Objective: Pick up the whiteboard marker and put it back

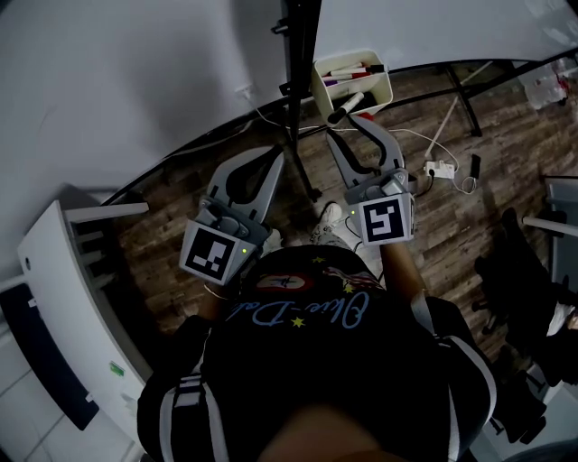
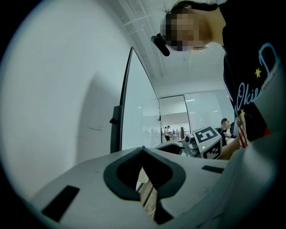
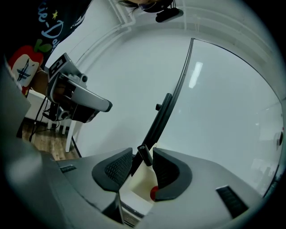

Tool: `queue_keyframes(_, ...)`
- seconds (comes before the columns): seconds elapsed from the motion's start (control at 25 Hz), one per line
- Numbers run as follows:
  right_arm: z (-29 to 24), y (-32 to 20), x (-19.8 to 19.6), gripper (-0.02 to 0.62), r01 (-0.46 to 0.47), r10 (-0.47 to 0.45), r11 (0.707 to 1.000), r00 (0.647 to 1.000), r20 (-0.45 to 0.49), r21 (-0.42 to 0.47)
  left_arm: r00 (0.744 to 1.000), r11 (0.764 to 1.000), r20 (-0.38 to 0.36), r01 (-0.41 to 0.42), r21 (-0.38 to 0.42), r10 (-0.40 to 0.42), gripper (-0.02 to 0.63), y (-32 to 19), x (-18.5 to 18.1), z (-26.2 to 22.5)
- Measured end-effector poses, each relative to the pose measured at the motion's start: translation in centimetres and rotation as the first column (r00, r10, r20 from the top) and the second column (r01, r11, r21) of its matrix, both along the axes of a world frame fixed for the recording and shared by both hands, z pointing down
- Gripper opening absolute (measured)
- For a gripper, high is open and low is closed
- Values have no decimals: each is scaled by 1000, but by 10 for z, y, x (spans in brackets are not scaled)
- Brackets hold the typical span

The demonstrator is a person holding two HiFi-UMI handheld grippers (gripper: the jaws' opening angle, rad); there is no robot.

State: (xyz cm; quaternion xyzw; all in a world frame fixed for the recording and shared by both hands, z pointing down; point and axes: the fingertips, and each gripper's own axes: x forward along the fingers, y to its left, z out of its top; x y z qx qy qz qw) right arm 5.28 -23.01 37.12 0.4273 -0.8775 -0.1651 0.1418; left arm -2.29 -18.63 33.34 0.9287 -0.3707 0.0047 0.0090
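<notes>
A cream marker tray (image 1: 374, 99) hangs by the whiteboard's lower edge and holds several markers (image 1: 349, 71). A black whiteboard marker (image 1: 348, 106) leans at the tray's front, its end sticking up between the tips of my right gripper (image 1: 347, 124). In the right gripper view the marker (image 3: 144, 154) stands between the pads of the open right gripper (image 3: 142, 162), over the tray (image 3: 135, 182), with a gap on the left side. A red cap (image 3: 153, 193) shows below. My left gripper (image 1: 275, 152) hangs to the left, shut and empty (image 2: 143, 150).
The whiteboard (image 1: 433, 27) stands on a black frame with a post (image 1: 300, 90). A power strip with cables (image 1: 440, 168) lies on the wooden floor. A white shelf unit (image 1: 63, 271) is at the left, and a dark chair (image 1: 524, 271) at the right.
</notes>
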Motion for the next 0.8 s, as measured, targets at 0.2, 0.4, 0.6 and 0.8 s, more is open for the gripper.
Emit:
queue_keyframes(0.2,4,-8,0,141,-5,5,1000,999,-37,5,1000,1000,-4,15,-4,-15,-2,-2,-4,0)
queue_keyframes(0.4,8,-14,-2,144,4,-1,1000,995,-103,25,1000,1000,-1,20,-6,-20,-2,-3,-5,1)
queue_keyframes(0.6,13,-17,-4,144,11,-7,1000,989,-148,27,1000,1000,6,27,4,-27,-2,-5,-7,-1)
queue_keyframes(0.8,14,-22,-5,144,15,-10,999,986,-166,34,999,999,2,37,3,-37,-2,-6,-9,-2)
